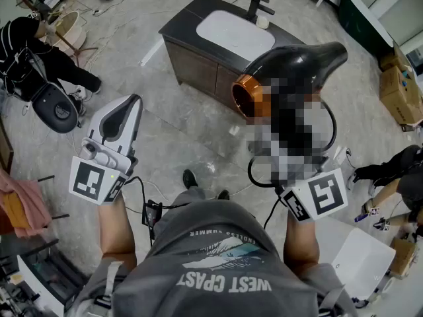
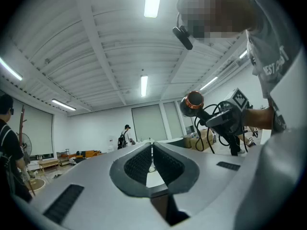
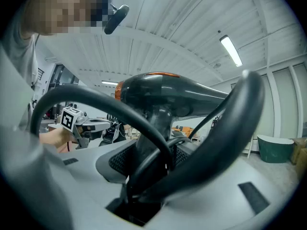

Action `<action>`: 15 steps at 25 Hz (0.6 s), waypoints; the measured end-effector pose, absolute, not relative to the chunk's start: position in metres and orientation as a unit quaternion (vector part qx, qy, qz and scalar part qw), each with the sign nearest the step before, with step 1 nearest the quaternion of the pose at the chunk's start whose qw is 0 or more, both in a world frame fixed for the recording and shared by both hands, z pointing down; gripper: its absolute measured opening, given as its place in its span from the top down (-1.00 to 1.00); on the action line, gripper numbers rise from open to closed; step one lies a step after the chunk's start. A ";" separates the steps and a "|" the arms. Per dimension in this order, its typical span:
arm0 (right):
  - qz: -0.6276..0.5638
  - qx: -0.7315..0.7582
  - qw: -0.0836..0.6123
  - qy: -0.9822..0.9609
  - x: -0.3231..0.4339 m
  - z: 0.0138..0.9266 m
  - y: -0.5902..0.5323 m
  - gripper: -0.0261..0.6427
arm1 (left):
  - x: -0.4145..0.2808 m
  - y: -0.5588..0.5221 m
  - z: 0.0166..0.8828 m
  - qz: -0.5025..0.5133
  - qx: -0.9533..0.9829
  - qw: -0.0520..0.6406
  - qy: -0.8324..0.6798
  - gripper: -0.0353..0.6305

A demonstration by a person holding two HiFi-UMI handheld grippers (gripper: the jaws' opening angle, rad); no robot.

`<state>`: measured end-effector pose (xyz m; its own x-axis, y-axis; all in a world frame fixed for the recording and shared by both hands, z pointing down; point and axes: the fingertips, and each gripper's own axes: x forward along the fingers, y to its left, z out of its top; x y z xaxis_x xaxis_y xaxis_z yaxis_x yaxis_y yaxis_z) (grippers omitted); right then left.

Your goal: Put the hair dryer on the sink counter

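Hair dryer: black body with a copper ring at the nozzle; right of centre in the head view, held up in the air, nozzle end towards frame left. It overlaps the lower right corner of the sink counter in the picture but does not rest on it.
Right gripper: jaws clamped on the hair dryer's handle, one pad pressing each side; the body sits above the jaws.
Cord: thick, black, looped across the front of the right gripper's jaws.
Left gripper: left of centre in the head view, well apart from the hair dryer; jaws brought together, nothing between them.
Sink counter: dark cabinet, top centre of the head view, with a white basin and a black faucet at its far edge.
Floor: grey, marbled.
Seated person: upper left of the head view, in dark clothes.
Cardboard boxes: right edge of the head view.
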<state>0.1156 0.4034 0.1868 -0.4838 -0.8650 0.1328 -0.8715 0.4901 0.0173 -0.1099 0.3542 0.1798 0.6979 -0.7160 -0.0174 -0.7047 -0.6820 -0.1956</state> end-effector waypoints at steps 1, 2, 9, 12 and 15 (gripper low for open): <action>0.026 0.505 0.063 -0.861 0.116 0.188 0.399 0.26 | -0.109 0.350 0.180 -0.031 -0.917 0.094 0.385 0.82; 0.026 0.506 0.064 -0.860 0.116 0.188 0.395 0.26 | -0.109 0.345 0.181 -0.031 -0.918 0.095 0.383 0.82; 0.033 0.516 0.066 -0.853 0.108 0.194 0.371 0.26 | -0.115 0.316 0.190 -0.031 -0.924 0.090 0.369 0.82; 0.034 0.525 0.066 -0.848 0.102 0.195 0.358 0.26 | -0.120 0.300 0.195 -0.026 -0.928 0.086 0.361 0.82; 0.042 0.535 0.055 -0.842 0.094 0.194 0.348 0.26 | -0.132 0.288 0.196 -0.022 -0.931 0.086 0.355 0.82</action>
<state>0.0937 0.3477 0.1942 -0.4217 -0.8962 0.1378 -0.9054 0.4244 -0.0108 -0.1318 0.2880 0.1955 0.7469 -0.6647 -0.0194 -0.6571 -0.7332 -0.1752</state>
